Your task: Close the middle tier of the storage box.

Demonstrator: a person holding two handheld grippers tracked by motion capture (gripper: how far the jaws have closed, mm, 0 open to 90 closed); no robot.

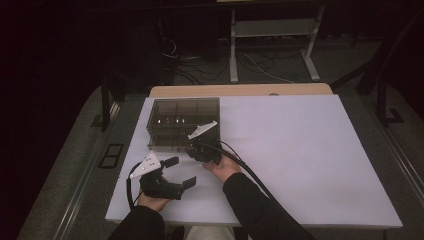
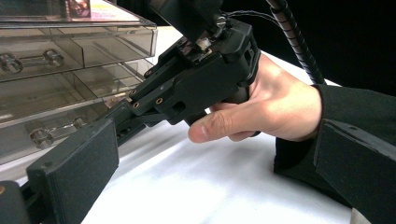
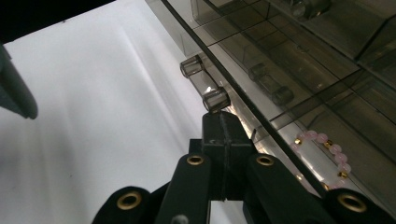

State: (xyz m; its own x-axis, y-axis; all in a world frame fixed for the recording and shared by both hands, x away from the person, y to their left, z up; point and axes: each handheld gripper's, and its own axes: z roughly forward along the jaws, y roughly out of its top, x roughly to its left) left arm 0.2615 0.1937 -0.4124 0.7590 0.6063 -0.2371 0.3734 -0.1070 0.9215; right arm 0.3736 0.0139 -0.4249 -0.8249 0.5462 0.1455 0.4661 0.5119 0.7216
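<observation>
A smoky see-through drawer box (image 1: 184,120) stands at the table's far left. My right gripper (image 1: 193,147) points at the box's lower front. In the right gripper view its jaws (image 3: 224,122) are pressed flat together, tips right at the near knob of a clear drawer handle (image 3: 205,84), nothing between the pads. A pink bead bracelet (image 3: 322,148) lies inside that drawer. My left gripper (image 1: 181,171) rests in front of the box, jaws wide open and empty. In the left gripper view it (image 2: 215,177) faces the hand holding the right gripper (image 2: 196,79) beside the drawer box (image 2: 56,70).
The white table top (image 1: 300,150) stretches bare to the right of the box and the hands. A black cable (image 1: 250,172) trails from the right gripper over the forearm. A grey desk frame (image 1: 272,45) and floor cables lie beyond the far edge.
</observation>
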